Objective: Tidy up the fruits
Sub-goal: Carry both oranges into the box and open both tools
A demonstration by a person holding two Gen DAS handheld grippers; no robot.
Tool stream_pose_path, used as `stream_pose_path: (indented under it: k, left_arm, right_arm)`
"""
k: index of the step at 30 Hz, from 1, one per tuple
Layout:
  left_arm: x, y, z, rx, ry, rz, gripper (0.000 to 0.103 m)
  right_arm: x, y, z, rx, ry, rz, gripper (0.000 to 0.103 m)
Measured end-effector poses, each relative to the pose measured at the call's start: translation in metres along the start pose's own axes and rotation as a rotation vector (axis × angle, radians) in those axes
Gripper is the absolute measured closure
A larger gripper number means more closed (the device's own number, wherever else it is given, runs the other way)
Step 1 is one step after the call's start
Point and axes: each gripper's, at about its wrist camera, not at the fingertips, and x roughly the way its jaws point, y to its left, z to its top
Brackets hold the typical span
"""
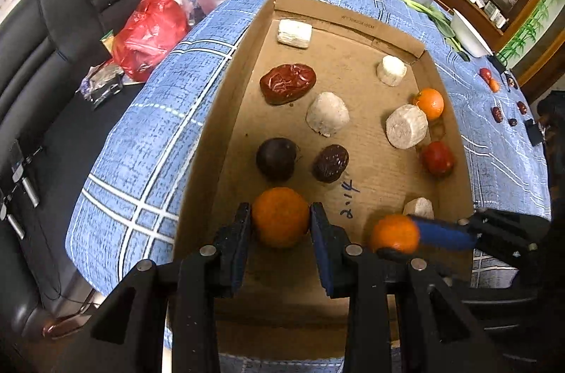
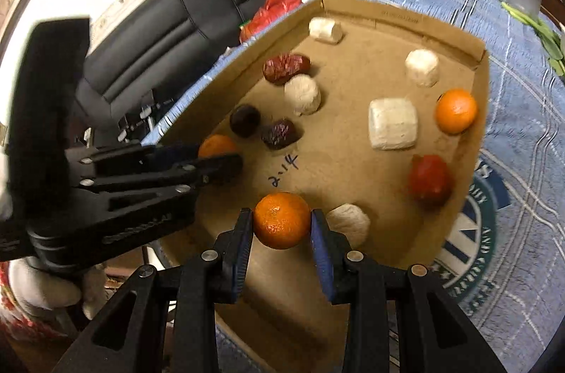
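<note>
Both tools are loaded over the cardboard tray: the left gripper is clamped on one mandarin, its blue pads pressing the fruit's two sides, and the right gripper pinches a second mandarin the same way. Each fruit sits just above the near end of the tray floor, beside the handwritten mark.

Much already lies inside: a third mandarin by the right wall, a red fruit near it, a large red date, a smaller wrinkled date, a dark round fruit, and several white chunks scattered among them. No grouping by kind shows yet; the pieces lie mixed.

Left to do, by my reading: set down these two mandarins, likely with the third, then collect the small dates and red fruits still lying on the blue checked tablecloth beyond the tray's right wall. I judge the job past its start but not finished
</note>
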Motion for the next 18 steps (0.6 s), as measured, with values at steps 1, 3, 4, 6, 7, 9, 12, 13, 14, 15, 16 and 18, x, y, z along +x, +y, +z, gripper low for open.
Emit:
stream_pose_path:
  k: [1,3,4,6,7,9,12,13,14,15,16,18]
  left_arm:
    - [0.000,0.000,0.001,0.005,0.000,-0.004,0.071]
    - [0.001,0.000,0.003,0.009,0.002,-0.020,0.071]
    - [0.001,0.001,0.006,0.006,0.006,-0.030,0.071]
    - [0.000,0.000,0.008,0.004,0.004,-0.042,0.069]
    - [-0.002,0.000,0.010,0.004,-0.002,-0.047,0.065]
    - [-0.009,-0.002,0.015,0.008,-0.022,-0.052,0.059]
    - [-0.018,-0.007,0.023,0.014,-0.048,-0.059,0.055]
    - [-0.022,-0.009,0.026,0.017,-0.060,-0.059,0.051]
    - [-0.024,-0.010,0.027,0.018,-0.066,-0.056,0.048]
    - [-0.027,-0.012,0.029,0.023,-0.077,-0.051,0.046]
    - [-0.031,-0.016,0.032,0.034,-0.092,-0.042,0.046]
    - [-0.035,-0.022,0.036,0.058,-0.110,-0.015,0.045]
  right_arm:
    - [0.002,0.000,-0.001,-0.003,0.000,-0.008,0.066]
    - [0.003,0.003,0.000,-0.021,-0.008,-0.025,0.066]
    - [0.003,0.006,0.000,-0.031,-0.010,-0.036,0.065]
    - [0.003,0.009,0.002,-0.040,-0.015,-0.051,0.065]
    - [0.003,0.009,0.002,-0.042,-0.014,-0.055,0.065]
    - [0.000,0.012,0.004,-0.043,-0.017,-0.051,0.065]
    - [-0.008,0.013,0.004,-0.043,-0.039,-0.054,0.065]
    - [-0.012,0.013,0.004,-0.042,-0.050,-0.054,0.065]
    - [-0.017,0.013,0.004,-0.039,-0.065,-0.055,0.064]
    - [-0.021,0.014,0.004,-0.036,-0.075,-0.057,0.063]
    - [-0.025,0.013,0.004,-0.030,-0.089,-0.066,0.060]
    - [-0.032,0.010,0.002,-0.011,-0.113,-0.089,0.057]
